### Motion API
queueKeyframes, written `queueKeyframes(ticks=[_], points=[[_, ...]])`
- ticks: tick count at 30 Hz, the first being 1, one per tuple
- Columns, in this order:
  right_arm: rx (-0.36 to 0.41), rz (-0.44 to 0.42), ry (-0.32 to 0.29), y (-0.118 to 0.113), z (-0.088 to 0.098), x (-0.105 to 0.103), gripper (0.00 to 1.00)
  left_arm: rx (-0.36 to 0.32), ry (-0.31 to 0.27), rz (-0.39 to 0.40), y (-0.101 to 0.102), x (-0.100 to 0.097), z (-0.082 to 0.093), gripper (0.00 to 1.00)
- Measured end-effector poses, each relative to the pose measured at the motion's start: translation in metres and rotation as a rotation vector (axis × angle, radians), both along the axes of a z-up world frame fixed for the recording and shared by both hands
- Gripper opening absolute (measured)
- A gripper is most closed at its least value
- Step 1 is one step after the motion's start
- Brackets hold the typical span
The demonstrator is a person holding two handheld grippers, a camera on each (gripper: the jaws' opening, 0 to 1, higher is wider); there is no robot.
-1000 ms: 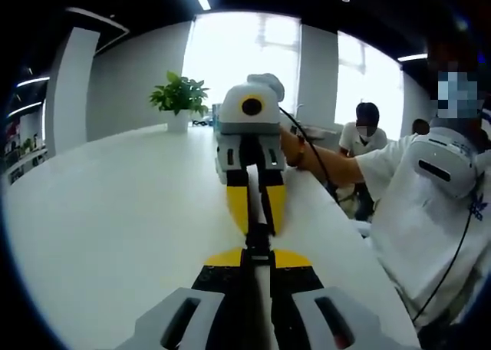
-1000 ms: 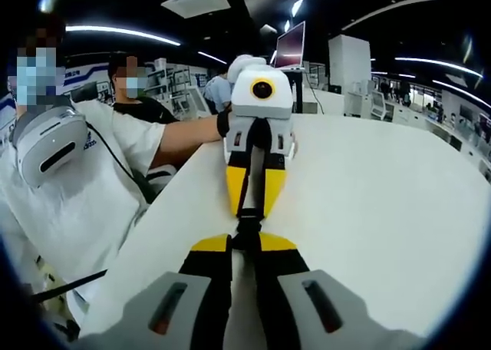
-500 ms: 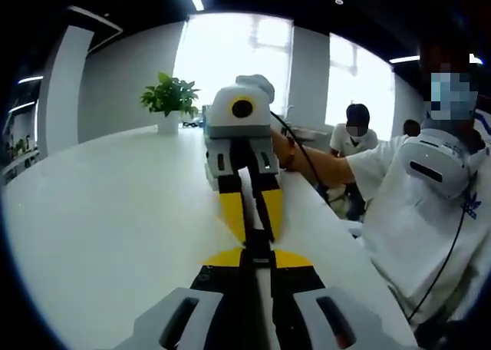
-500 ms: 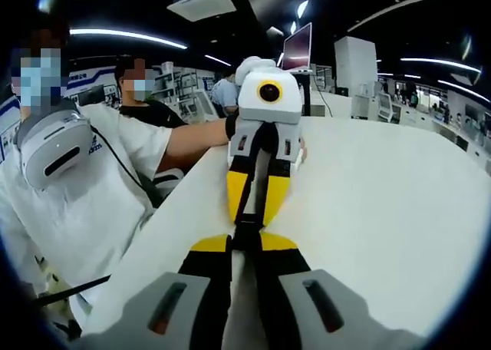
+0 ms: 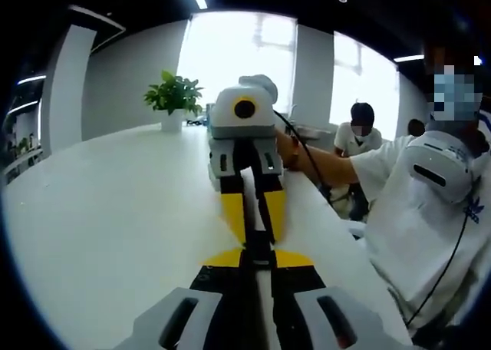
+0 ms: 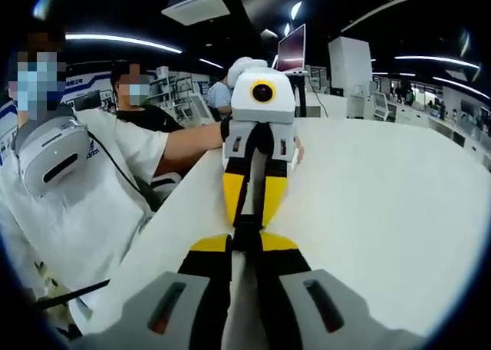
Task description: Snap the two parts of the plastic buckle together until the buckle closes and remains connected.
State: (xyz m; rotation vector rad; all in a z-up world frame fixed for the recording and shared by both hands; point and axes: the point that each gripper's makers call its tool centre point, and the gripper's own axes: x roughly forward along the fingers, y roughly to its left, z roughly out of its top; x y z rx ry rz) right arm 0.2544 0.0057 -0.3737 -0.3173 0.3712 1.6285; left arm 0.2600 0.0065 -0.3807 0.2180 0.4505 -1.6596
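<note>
Facing grippers: left gripper [image 5: 258, 252] and right gripper [image 6: 246, 241] tip to tip above white table [image 5: 115, 212]
Jaws: both clenched on black buckle [image 5: 258, 239]
Background: potted plant [image 5: 175, 98]

**Open surface on the far side, person close on the near side**

The white surface [image 5: 115, 212] lies bare and passable out to the potted plant [image 5: 175, 98] (well back, near the wall). The two tools meet nose to nose, blocking each other's line. The seated person [image 6: 77, 204] crowds the near edge.
</note>
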Motion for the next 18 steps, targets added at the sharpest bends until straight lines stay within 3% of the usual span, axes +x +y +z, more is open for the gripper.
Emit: queueKeyframes(ticks=[4,9,12,14,18], points=[[-0.009,-0.016,0.007,0.000,-0.001,0.002,0.11,0.009,-0.001,0.007,-0.001,-0.005,0.000,0.08],[-0.020,-0.067,0.032,0.000,-0.001,0.013,0.11,0.007,-0.011,0.041,0.001,0.003,0.002,0.08],[0.016,-0.090,-0.003,-0.001,0.007,0.020,0.11,-0.023,-0.030,0.066,0.001,0.009,0.008,0.08],[0.062,-0.111,-0.041,-0.001,0.016,0.028,0.18,-0.036,-0.021,0.073,0.004,0.012,0.011,0.08],[0.126,-0.256,-0.075,-0.008,0.031,0.057,0.26,-0.060,-0.051,0.121,0.003,0.020,0.017,0.08]])
